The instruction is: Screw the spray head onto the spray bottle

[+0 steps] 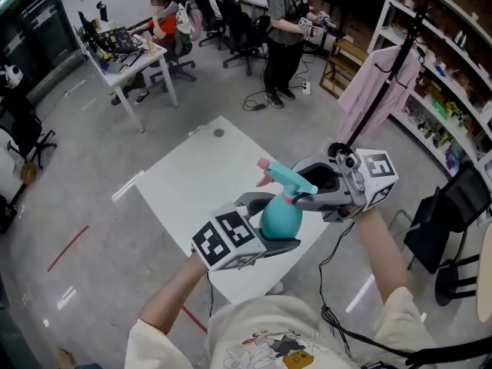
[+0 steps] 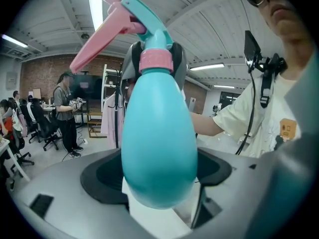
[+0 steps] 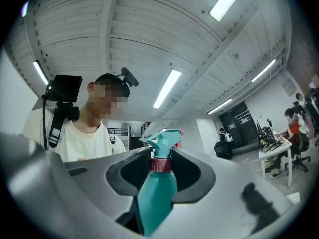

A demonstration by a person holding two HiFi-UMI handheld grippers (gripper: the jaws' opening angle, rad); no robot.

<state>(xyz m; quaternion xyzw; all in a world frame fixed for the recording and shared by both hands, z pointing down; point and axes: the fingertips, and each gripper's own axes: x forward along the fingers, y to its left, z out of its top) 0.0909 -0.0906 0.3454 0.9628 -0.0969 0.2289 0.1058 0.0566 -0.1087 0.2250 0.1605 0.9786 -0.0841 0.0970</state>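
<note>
I hold a teal spray bottle (image 1: 280, 218) in the air above the white table (image 1: 196, 183). My left gripper (image 1: 273, 223) is shut on its round body (image 2: 158, 143), one jaw on each side. The teal spray head (image 1: 286, 177), with its pink trigger (image 2: 97, 45), sits on the bottle's neck and tilts to the left. My right gripper (image 1: 302, 195) comes in from the right and is shut on the pink collar (image 3: 161, 164) of the spray head. In the left gripper view, its grey jaws flank that collar (image 2: 155, 61).
Office chairs and desks with seated people stand at the back left, and a standing person (image 1: 284, 33) holds grippers. A clothes rack with a pink garment (image 1: 378, 91) and shelves (image 1: 453, 75) line the right. A black chair (image 1: 450, 217) is near my right arm.
</note>
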